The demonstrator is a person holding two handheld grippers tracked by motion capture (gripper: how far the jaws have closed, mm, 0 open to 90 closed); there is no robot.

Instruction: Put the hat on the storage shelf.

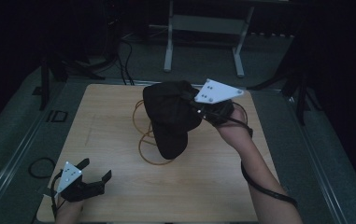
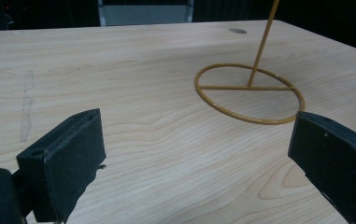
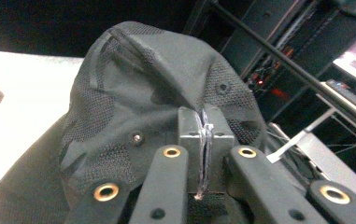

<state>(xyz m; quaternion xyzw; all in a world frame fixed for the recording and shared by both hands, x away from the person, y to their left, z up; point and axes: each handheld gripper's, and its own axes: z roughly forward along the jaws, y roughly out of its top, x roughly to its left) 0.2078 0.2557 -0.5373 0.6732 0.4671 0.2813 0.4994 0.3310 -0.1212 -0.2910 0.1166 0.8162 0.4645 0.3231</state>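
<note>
We clamp the right gripper (image 1: pixel 195 108) on the black cap's (image 1: pixel 168 114) crown fabric, holding it above the yellow wire stand (image 1: pixel 148 140) at table centre, presumably for hanging. Our left gripper (image 1: pixel 96 170) rests spread wide and empty at 7 o'clock.

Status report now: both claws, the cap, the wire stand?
Right claw shut on black cap, held above the yellow wire stand. Left claw open, low at near left of table. Nothing blocking.

The wooden table (image 1: pixel 119 140) spreads beneath and ahead of the left gripper's fingers (image 2: pixel 63 158). A faint grey streak (image 2: pixel 26 105) lies just beyond the left-hand one. A black cable loop (image 1: pixel 30 168) lies on the floor (image 1: pixel 12 140), left of them.
</note>
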